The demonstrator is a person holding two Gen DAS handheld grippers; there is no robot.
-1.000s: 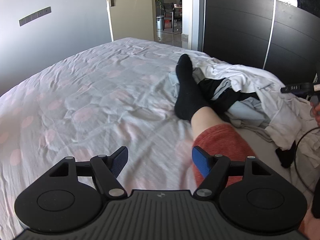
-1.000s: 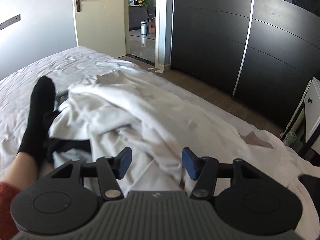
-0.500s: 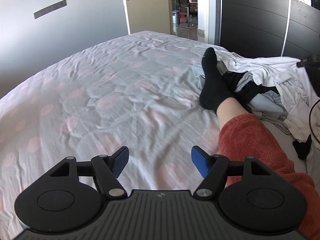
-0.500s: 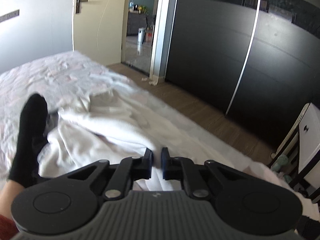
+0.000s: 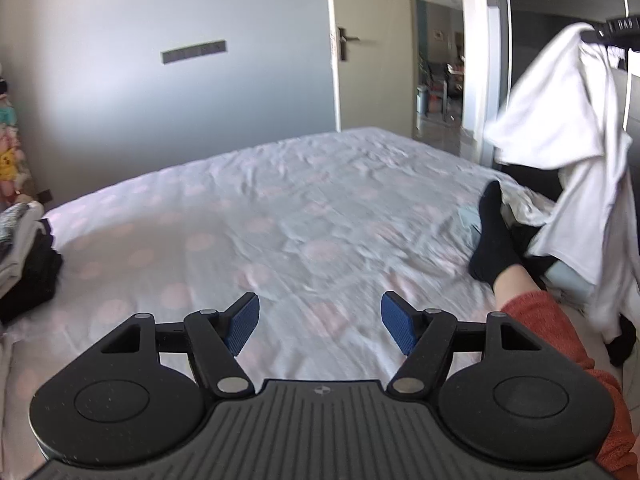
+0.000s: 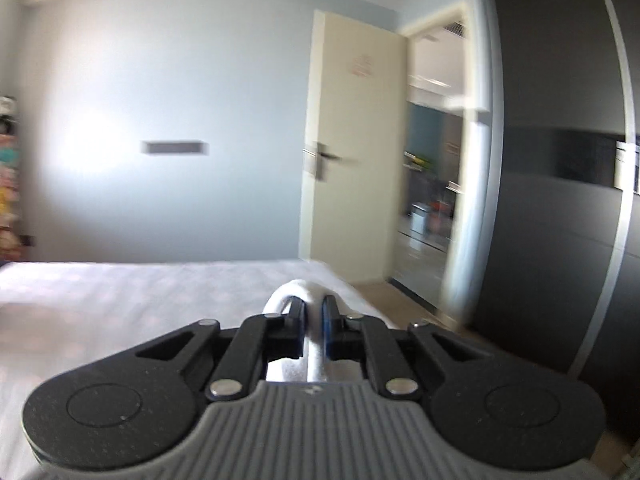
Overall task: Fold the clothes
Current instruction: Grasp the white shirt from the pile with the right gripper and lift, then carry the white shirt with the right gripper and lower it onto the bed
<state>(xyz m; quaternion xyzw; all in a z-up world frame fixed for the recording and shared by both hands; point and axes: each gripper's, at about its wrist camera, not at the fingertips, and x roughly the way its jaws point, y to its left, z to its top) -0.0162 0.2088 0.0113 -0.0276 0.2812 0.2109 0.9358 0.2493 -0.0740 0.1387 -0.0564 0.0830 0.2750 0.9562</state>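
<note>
Right gripper (image 6: 311,322): clenched on a bunch of white garment (image 5: 568,152), held high so the cloth hangs free above the bed (image 5: 280,220). Judged purpose: to let it drop open and clear of the heap before it is laid out for folding. In the left wrist view the garment drapes down at far right, its lower part trailing toward the heap.

Left gripper (image 5: 320,326): released, jaws wide apart, nothing between them, hovering low over the bare sheet; likely waiting to take a second corner.

Heap (image 5: 528,216): unfolded white and dark pieces beside the person's leg (image 5: 496,248) in a black sock.

Stack (image 5: 24,256): folded dark and light clothes at the bed's left edge.

Writing: small white letters on the black gripper body at top right of the left wrist view, too small to read surely. Door (image 6: 352,140) bears a faint pink mark, illegible.
</note>
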